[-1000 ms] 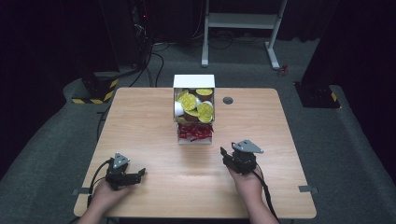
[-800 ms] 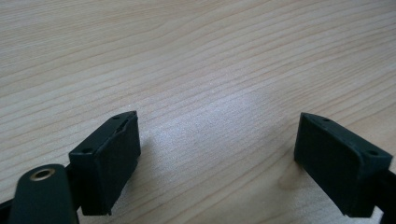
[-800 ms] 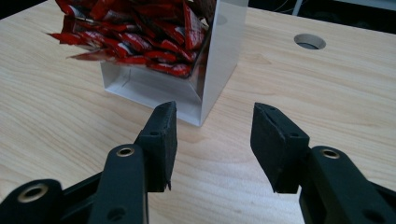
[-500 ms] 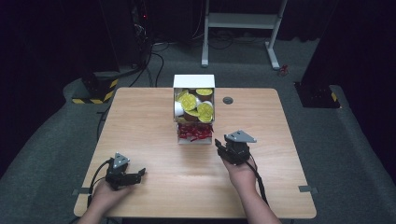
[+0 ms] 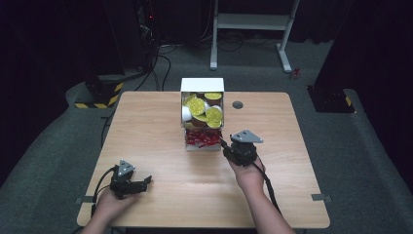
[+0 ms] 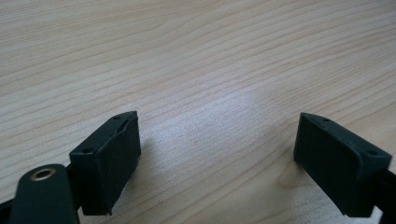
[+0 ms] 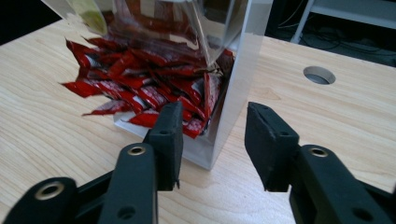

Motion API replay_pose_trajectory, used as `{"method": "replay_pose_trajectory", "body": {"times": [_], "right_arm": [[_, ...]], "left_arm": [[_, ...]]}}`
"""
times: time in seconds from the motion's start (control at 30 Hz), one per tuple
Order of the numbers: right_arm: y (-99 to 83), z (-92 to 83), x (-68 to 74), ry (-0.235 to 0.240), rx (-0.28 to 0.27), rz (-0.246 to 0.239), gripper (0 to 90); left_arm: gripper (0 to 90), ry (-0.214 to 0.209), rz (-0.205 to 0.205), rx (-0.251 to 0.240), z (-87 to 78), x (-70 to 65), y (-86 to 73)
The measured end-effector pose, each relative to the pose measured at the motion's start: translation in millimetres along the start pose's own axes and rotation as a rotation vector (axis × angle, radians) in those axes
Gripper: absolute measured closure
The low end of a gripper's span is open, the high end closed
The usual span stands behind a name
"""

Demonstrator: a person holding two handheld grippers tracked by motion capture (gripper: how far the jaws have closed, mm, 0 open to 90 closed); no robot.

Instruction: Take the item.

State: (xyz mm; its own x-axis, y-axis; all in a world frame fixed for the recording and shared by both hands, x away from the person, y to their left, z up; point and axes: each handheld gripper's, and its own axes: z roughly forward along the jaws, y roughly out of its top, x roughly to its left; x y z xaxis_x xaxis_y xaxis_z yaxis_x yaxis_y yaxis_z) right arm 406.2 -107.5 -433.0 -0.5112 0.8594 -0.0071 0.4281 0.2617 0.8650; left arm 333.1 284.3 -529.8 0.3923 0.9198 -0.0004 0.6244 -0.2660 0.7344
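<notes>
A white box (image 5: 202,84) stands at the table's middle. Its upper part holds yellow-lidded cups (image 5: 200,106); its lower tray holds red packets (image 5: 201,138). My right gripper (image 5: 225,144) is at the tray's front right corner. In the right gripper view its jaws (image 7: 213,136) stand apart, astride the white side wall (image 7: 233,93), with the red packets (image 7: 140,91) just beyond the left jaw. The jaws have just been closing, and neither pad presses on anything. My left gripper (image 5: 144,182) rests near the front left edge, open over bare wood (image 6: 217,126).
A round cable hole (image 5: 237,105) sits in the table right of the box, also seen in the right gripper view (image 7: 319,74). Beyond the table are a white frame (image 5: 253,22) and dark equipment with cables on the floor.
The right gripper has moved forward and left towards the box's lower right corner, rising slightly. The left gripper has stayed put.
</notes>
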Motion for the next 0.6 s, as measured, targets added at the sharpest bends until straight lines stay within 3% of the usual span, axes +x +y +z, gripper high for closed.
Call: {"method": "replay_pose_trajectory", "body": {"times": [0.43, 0.6], "right_arm": [[6.5, 14.1, -1.8, 0.009, 0.018, 0.026, 67.7], [9.1, 19.0, -0.3, 0.010, 0.025, 0.015, 68.9]], "left_arm": [[14.9, 0.001, 0.008, -0.002, 1.0, 0.6, 0.9], [14.9, 0.000, 0.008, -0.001, 1.1, 0.6, 1.0]]}}
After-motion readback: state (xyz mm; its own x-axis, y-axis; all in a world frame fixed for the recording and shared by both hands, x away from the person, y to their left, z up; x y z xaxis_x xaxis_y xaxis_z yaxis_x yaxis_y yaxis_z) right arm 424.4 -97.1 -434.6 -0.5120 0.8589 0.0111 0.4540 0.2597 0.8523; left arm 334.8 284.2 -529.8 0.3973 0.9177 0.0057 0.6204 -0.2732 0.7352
